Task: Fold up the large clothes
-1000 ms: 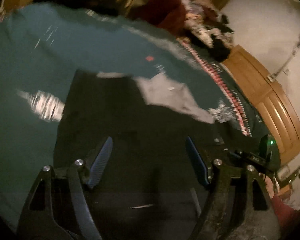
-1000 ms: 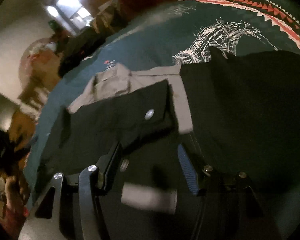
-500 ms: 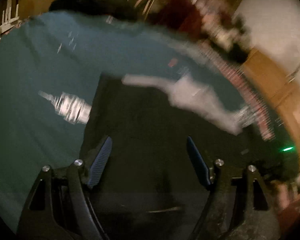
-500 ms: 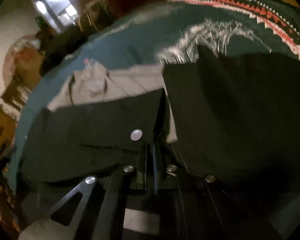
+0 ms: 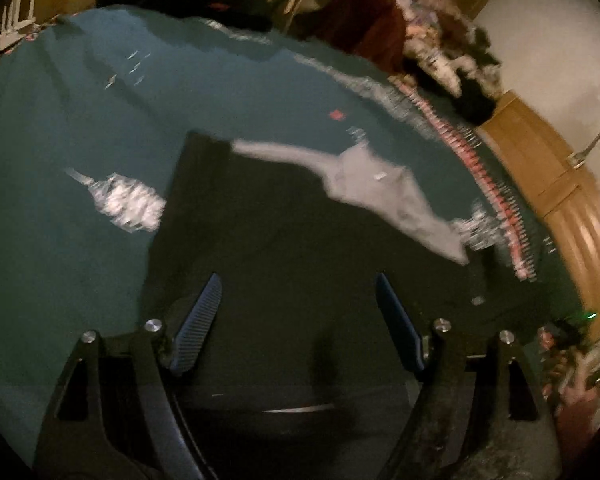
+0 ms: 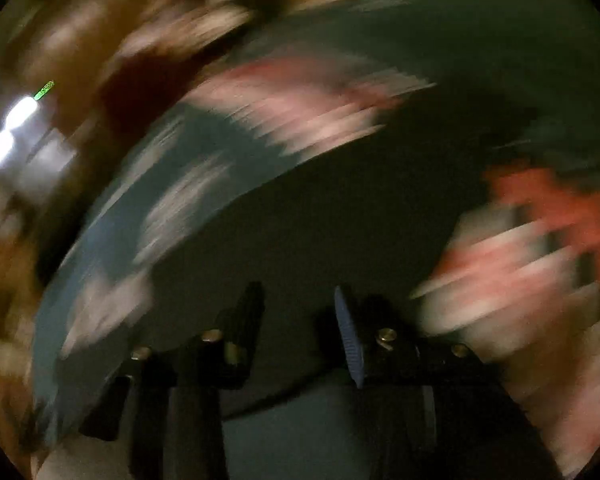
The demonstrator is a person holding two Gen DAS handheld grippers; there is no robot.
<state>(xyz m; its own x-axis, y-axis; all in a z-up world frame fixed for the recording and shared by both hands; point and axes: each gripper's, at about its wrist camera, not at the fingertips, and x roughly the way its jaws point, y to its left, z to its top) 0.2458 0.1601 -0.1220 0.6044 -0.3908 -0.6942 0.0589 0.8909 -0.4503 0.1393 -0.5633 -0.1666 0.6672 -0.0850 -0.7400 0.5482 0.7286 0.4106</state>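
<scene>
The big black cloth garment [image 5: 284,240] on the teal blanket [image 5: 80,140] lies right under the left gripper [image 5: 298,320], its fingers wide open, while the right gripper [image 6: 300,320] is partly open, holding nothing.

A black garment [image 5: 284,248] lies flat just ahead of the left tool's fingers, its grey lining [image 5: 384,188] showing at the far edge

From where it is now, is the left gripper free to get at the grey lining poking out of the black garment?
Probably yes. The left gripper is open over the black garment, and the grey lining lies exposed ahead and to its right on the teal blanket, with nothing over it.
</scene>
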